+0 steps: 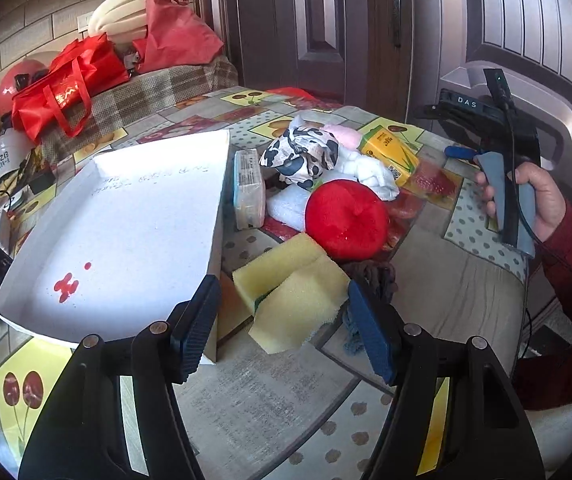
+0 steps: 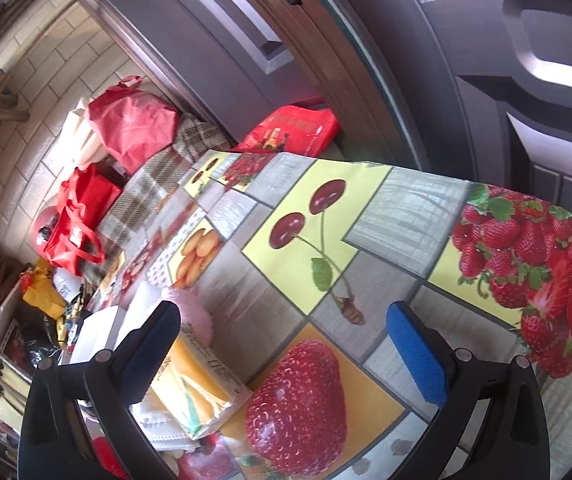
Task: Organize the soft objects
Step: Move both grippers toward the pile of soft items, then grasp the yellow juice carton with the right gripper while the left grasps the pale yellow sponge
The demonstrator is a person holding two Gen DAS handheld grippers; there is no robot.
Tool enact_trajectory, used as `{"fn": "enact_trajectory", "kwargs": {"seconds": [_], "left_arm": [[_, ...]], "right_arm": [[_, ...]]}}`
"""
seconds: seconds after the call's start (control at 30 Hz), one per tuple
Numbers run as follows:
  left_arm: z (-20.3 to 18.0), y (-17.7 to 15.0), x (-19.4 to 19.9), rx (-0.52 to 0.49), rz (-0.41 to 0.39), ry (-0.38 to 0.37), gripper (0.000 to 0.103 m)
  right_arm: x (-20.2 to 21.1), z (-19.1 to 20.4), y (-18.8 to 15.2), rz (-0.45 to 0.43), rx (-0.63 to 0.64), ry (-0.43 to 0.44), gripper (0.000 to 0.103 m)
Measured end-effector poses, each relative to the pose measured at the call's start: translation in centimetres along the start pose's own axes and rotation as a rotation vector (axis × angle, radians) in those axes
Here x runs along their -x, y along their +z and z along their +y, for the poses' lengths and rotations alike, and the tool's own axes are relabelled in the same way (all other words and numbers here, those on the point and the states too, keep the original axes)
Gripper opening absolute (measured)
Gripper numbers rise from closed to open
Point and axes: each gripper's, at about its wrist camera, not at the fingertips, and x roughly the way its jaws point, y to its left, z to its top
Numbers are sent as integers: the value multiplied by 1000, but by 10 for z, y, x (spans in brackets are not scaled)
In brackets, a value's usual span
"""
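Progress: little done. The white tray (image 1: 126,216) lies bare at nine o'clock of the heap, with only red marks on its floor. Every soft item remains on the tabletop (image 1: 270,396): the yellow sponge (image 1: 294,288), red plush (image 1: 346,218), patterned cloth (image 1: 302,154) and white cloth (image 1: 370,174).

The left gripper (image 1: 282,328) is spread, its pads flanking the sponge's near end without visibly pressing, though contact at the right pad cannot be ruled out. The right gripper (image 2: 298,352) is spread over bare tabletop, empty.

A dark knitted item behind the sponge at three o'clock is mostly hidden.
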Motion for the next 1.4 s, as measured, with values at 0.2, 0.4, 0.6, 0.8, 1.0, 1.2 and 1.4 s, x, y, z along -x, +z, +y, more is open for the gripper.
{"fn": "enact_trajectory", "kwargs": {"seconds": [0.2, 0.4, 0.6, 0.8, 1.0, 1.2, 1.4], "left_arm": [[-7, -5, -14, -38, 64, 3, 67], [-6, 1, -14, -26, 46, 8, 67], [-7, 4, -27, -42, 100, 54, 67], [-13, 0, -31, -61, 115, 74, 67], [-15, 0, -33, -69, 128, 77, 51], [-19, -2, -25, -88, 88, 116, 45], [-16, -2, -15, -73, 36, 166, 45]], "right_arm": [[18, 58, -1, -93, 392, 76, 103], [-16, 80, -16, 93, 575, 42, 103], [-33, 90, -26, 173, 636, 9, 100], [-55, 96, -33, 279, 657, 16, 72], [-55, 94, -31, 271, 639, 22, 52], [-36, 87, -21, 161, 587, 40, 52], [-10, 84, -16, 1, 536, 64, 52]]}}
